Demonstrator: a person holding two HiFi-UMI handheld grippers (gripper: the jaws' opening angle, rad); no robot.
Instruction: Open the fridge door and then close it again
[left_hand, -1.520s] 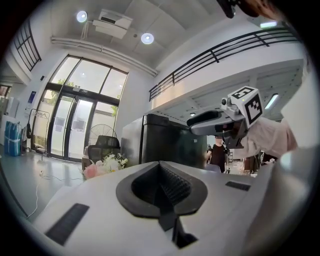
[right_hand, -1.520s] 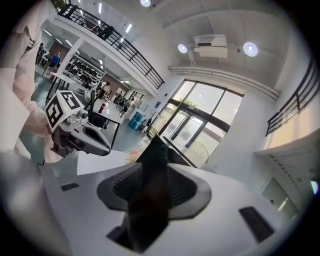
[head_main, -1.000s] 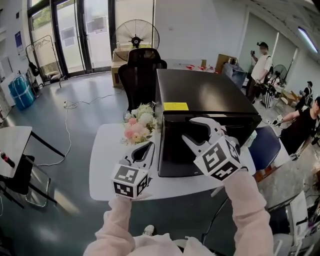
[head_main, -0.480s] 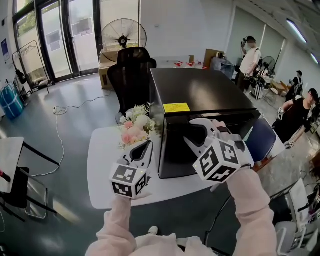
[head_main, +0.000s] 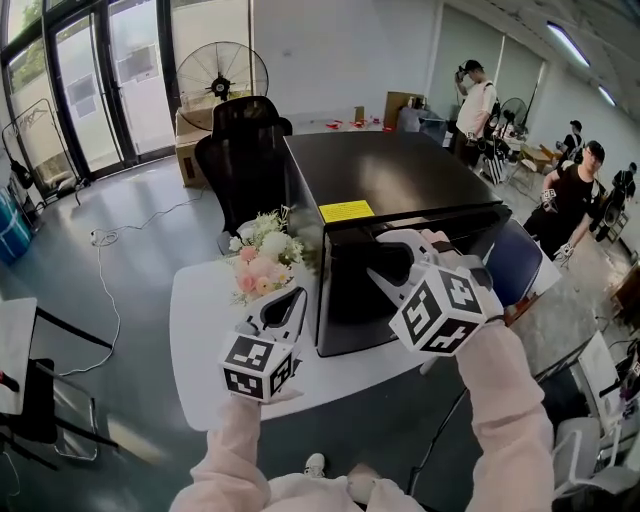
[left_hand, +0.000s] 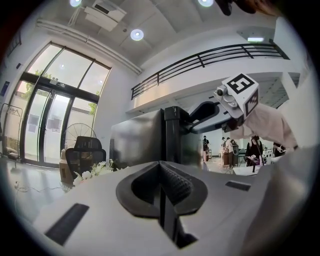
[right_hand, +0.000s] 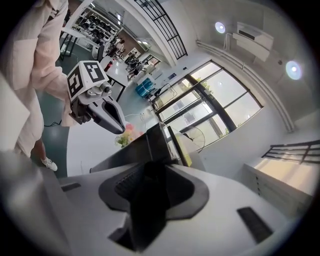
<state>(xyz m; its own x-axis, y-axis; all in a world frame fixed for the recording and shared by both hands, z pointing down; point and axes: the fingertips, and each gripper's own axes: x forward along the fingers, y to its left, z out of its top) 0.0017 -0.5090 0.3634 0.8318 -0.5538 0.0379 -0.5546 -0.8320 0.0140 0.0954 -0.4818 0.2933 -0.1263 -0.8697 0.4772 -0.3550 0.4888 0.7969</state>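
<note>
A black mini fridge (head_main: 400, 175) stands on a white table (head_main: 200, 340), and its door (head_main: 350, 300) faces me, flat against the cabinet. My right gripper (head_main: 397, 250) sits at the door's top edge. Its jaws are closing, with that dark edge (right_hand: 145, 145) between them. My left gripper (head_main: 290, 298) hovers over the table just left of the door's corner, shut and empty. The left gripper view shows its own jaws (left_hand: 161, 167) meeting, the fridge's side (left_hand: 140, 142) and the right gripper (left_hand: 196, 116) up at the door. The left gripper (right_hand: 116, 120) also shows in the right gripper view.
A bunch of pink and white flowers (head_main: 262, 255) lies on the table left of the fridge. Behind are a black office chair (head_main: 240, 150) and a standing fan (head_main: 222, 72). People (head_main: 575, 190) stand at the right. A blue chair (head_main: 525, 275) is beside the fridge.
The right gripper's jaws have drawn closer together around the door's top edge. The view has swung a little, and the left gripper has barely shifted.
</note>
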